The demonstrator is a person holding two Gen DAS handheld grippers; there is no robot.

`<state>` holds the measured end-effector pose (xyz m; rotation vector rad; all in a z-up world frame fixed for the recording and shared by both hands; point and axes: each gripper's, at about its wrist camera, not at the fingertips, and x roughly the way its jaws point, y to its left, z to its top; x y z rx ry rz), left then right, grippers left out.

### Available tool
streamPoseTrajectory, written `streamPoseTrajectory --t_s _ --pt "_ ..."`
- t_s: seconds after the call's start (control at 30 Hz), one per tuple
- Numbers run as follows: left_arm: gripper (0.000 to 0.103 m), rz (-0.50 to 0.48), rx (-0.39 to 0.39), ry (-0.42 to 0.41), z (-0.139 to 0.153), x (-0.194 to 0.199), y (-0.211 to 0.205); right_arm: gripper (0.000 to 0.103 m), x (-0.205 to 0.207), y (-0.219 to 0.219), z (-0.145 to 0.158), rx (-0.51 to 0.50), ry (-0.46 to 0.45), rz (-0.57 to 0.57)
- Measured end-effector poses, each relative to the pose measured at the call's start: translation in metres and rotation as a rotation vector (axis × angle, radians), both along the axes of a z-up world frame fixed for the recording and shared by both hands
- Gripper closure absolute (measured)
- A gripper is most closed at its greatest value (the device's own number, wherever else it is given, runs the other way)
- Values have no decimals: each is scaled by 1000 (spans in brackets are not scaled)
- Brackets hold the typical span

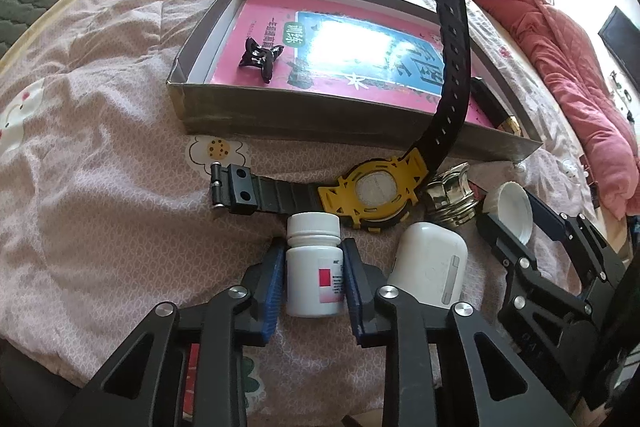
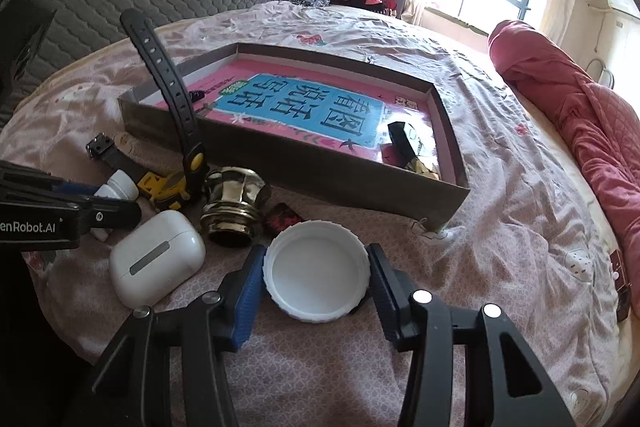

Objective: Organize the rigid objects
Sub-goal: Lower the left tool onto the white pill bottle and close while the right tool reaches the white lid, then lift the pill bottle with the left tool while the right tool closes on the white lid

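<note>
My left gripper (image 1: 313, 247) is shut on a small white pill bottle (image 1: 312, 279) that lies on the bed sheet, with its blue pads pressed on both sides. My right gripper (image 2: 316, 253) holds a white screw lid (image 2: 318, 273) that lies open side up, a pad touching each side of its rim. A yellow and black wristwatch (image 1: 376, 191) lies just beyond the bottle, one strap curling up over the box. A white earbud case (image 2: 156, 261) and a shiny metal fitting (image 2: 232, 207) sit between the two grippers.
A shallow cardboard box (image 2: 320, 171) stands beyond the objects and holds a pink book (image 2: 304, 107), a black hair clip (image 1: 260, 57) and a black and gold item (image 2: 404, 143). A red quilt (image 2: 580, 115) lies along the right. A small dark red thing (image 2: 282, 219) lies behind the lid.
</note>
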<state>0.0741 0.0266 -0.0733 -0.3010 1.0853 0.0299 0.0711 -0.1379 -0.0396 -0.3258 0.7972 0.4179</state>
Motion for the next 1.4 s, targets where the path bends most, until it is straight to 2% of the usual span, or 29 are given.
streamPoseTrajectory --t_s 0.43,0.83,1.4 --pt "76 -31 -18 -45 14 -12 -6 53 6 -19 13 96 -11 -62" --pt "76 -34 -2 -92 30 -18 -6 53 8 -32 25 186 -17 -95" --pt "76 -42 23 -183 57 -31 -4 53 -12 -24 42 195 -51 -87"
